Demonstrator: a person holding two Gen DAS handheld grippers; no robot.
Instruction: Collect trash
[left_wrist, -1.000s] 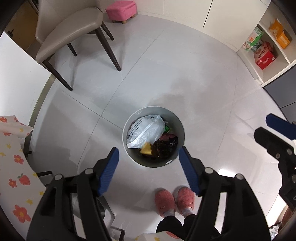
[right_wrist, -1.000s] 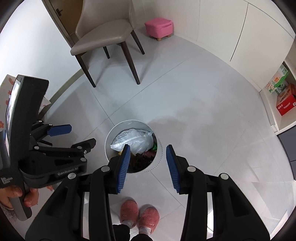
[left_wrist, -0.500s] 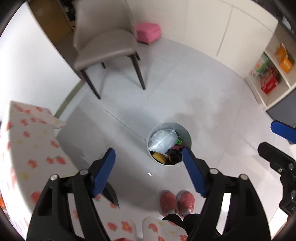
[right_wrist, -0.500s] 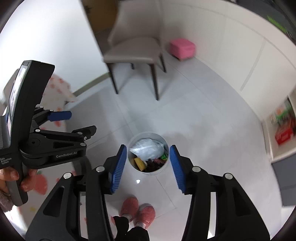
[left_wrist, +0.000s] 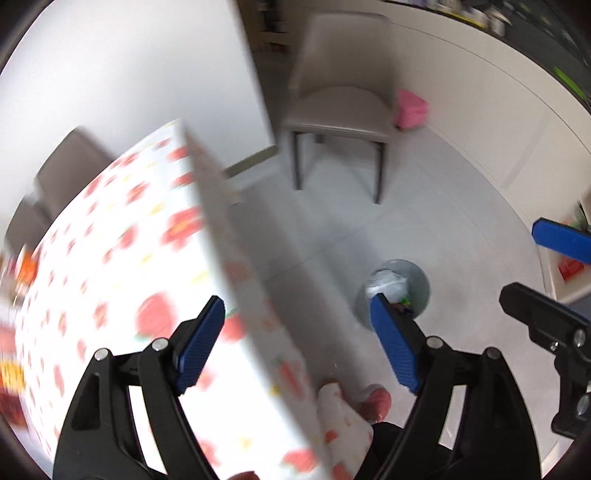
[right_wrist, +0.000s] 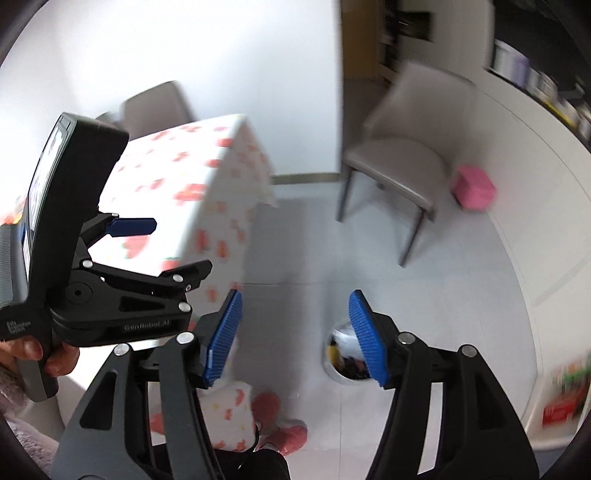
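Note:
A grey trash bin (left_wrist: 417, 284) stands on the floor, holding a white bag and dark scraps; it also shows low in the right wrist view (right_wrist: 341, 363). My left gripper (left_wrist: 297, 343) hangs over the edge of the strawberry-print table (left_wrist: 122, 236), its jaws opening with nothing between them. Blurred orange and red items (left_wrist: 20, 269) lie at the table's far left. My right gripper (right_wrist: 295, 338) is high above the floor beside the table, jaws opening and empty. Each gripper shows in the other's view: the right gripper (left_wrist: 524, 262) and the left gripper (right_wrist: 177, 245), held by a hand (right_wrist: 37, 354).
A beige chair (left_wrist: 340, 110) and a pink stool (left_wrist: 412, 109) stand beyond the bin. A second chair (right_wrist: 155, 107) is behind the table. Pink slippers (right_wrist: 291, 435) are on the floor below. Shelves with boxes (right_wrist: 565, 398) line the right wall.
Both grippers have risen from over the bin and swung left toward the table. The bin now looks small and off to the right. Both pairs of jaws stand wider.

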